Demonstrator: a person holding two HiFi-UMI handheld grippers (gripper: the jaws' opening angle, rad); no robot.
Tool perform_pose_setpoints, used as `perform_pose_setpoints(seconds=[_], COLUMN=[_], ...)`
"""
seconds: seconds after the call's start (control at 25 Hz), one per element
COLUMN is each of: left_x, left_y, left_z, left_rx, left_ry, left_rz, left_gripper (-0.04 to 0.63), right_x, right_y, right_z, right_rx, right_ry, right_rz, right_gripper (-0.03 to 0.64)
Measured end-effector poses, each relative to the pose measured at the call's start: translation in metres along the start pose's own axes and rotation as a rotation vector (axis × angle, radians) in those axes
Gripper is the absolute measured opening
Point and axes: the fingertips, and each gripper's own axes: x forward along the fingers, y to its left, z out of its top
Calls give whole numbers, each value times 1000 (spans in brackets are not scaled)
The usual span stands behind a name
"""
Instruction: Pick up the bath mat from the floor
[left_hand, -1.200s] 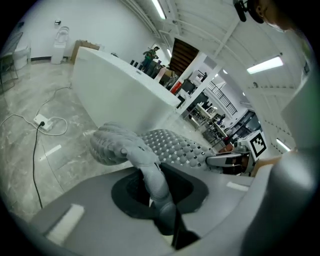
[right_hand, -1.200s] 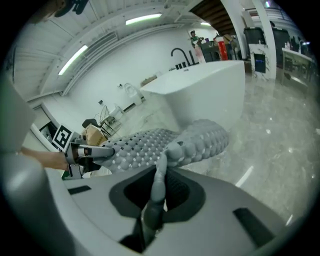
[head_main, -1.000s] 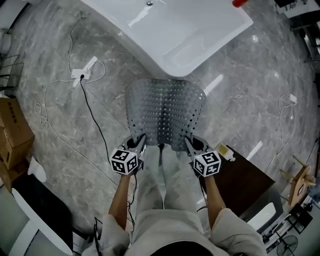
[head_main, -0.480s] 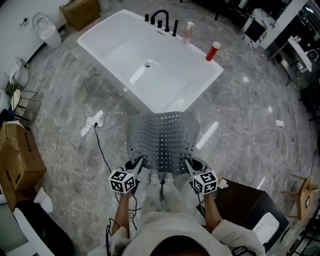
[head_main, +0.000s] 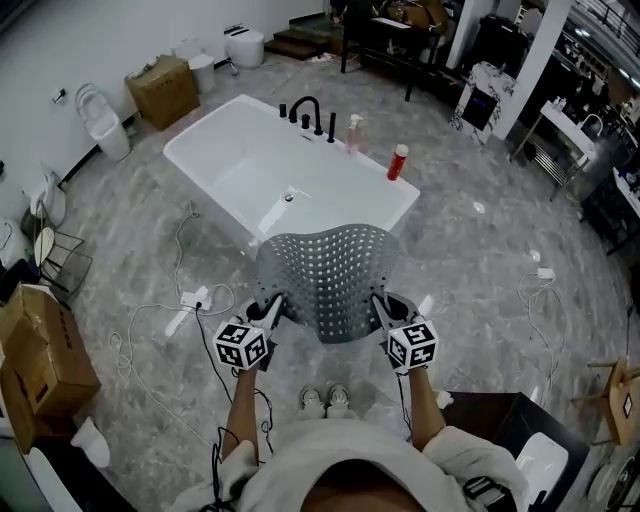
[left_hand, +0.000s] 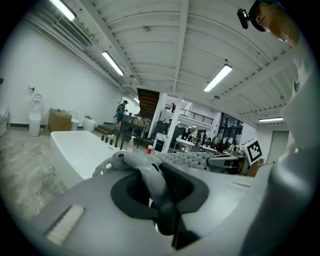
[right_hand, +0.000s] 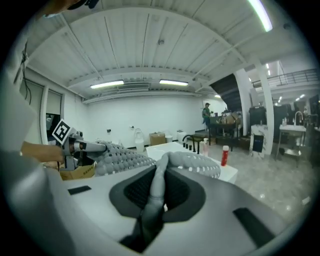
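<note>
A grey perforated bath mat (head_main: 330, 275) hangs in the air, stretched out flat in front of the person. My left gripper (head_main: 270, 305) is shut on its near left corner, and my right gripper (head_main: 381, 304) is shut on its near right corner. In the left gripper view the mat's edge (left_hand: 152, 182) is pinched between the jaws, and the right gripper's marker cube (left_hand: 253, 148) shows beyond. In the right gripper view the mat's edge (right_hand: 157, 192) runs up between the jaws and folds over, with the left gripper's marker cube (right_hand: 61, 132) beyond.
A white bathtub (head_main: 285, 175) with a black tap (head_main: 306, 110), a clear bottle (head_main: 354, 133) and a red bottle (head_main: 397, 162) stands ahead. White cables and a power strip (head_main: 185, 300) lie on the grey marble floor at left. Cardboard boxes (head_main: 40, 360) stand left, a dark stand (head_main: 490, 420) right.
Both grippers have lifted the mat up from near the floor. It now hangs higher, and the head view has tilted up to take in the whole bathtub.
</note>
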Motion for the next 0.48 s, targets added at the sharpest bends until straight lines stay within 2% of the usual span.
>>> perform_pose_setpoints(seconds=[0.32,0.48], left_x=[11,13], left_y=[-14,-19], left_z=[105,135], left_rx=[138,177], left_ry=[-140,-177], left_rz=[-36,-45], left_gripper=[54,54], right_x=[-14,-17], right_y=[-29,-37], right_z=[89,114], right_rx=[-53,-68], right_ry=[-168,-218], right_rz=[-78,-96], right_gripper=[48,48])
